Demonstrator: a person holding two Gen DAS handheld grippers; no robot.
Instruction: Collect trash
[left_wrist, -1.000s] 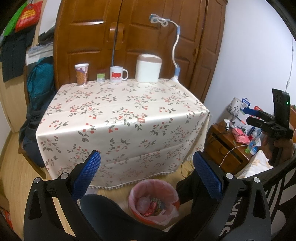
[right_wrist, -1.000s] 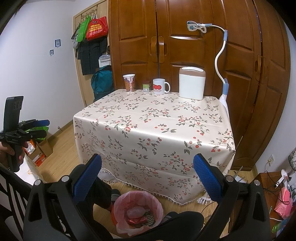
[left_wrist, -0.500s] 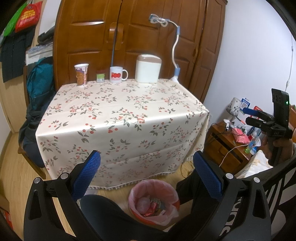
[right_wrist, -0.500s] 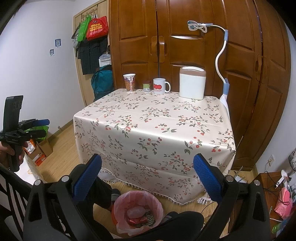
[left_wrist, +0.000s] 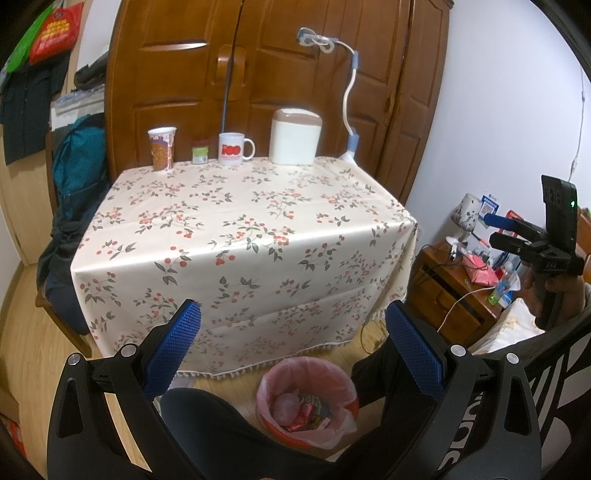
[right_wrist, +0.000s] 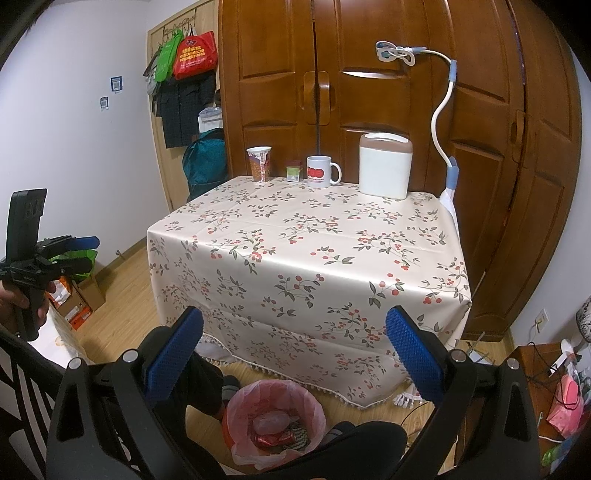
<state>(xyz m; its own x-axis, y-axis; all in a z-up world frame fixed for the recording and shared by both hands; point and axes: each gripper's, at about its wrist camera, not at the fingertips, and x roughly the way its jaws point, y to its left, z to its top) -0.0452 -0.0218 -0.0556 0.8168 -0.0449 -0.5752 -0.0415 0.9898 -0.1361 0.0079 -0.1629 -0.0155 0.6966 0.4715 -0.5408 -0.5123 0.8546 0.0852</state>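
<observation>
Bin (left_wrist: 306, 402) upright, mouth up; tongs (left_wrist: 293, 345) spread

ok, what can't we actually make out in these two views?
- Trash bin contents: left wrist view, partly hidden by the pink liner and the person's leg.
- Small green box label: both views, too small to read.
- Paper cup contents: both views, hidden behind its wall.
</observation>
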